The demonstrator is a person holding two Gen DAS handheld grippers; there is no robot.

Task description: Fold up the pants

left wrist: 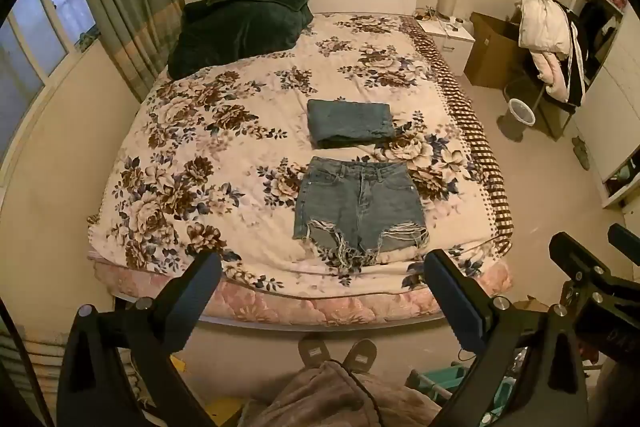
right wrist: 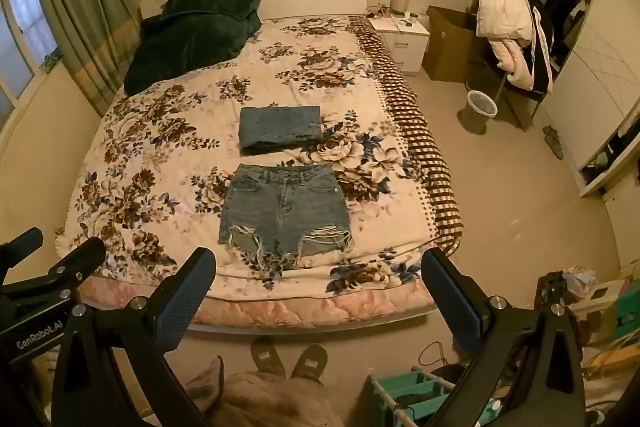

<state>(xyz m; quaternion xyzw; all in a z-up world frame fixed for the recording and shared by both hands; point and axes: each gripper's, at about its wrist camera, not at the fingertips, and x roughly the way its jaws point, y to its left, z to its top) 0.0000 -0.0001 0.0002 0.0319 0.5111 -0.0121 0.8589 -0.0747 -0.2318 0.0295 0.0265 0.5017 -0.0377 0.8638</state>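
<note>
A pair of ripped denim shorts (left wrist: pixel 358 205) lies flat on the floral bedspread (left wrist: pixel 192 155) near the foot of the bed, waistband away from me. It also shows in the right wrist view (right wrist: pixel 286 213). Beyond it lies a folded denim garment (left wrist: pixel 350 123), also seen from the right wrist (right wrist: pixel 280 129). My left gripper (left wrist: pixel 322 281) is open and empty, held above the foot of the bed. My right gripper (right wrist: pixel 318 277) is open and empty at the same height, to the right of the left one; it shows at the edge of the left wrist view (left wrist: pixel 592 267).
A dark green blanket and pillow (left wrist: pixel 240 19) lie at the head of the bed. A white nightstand (right wrist: pixel 400 39), a cardboard box (right wrist: pixel 450 43), a chair piled with clothes (right wrist: pixel 514 35) and a waste bin (right wrist: pixel 480 109) stand on the right. A teal rack (right wrist: pixel 416 395) stands by my feet.
</note>
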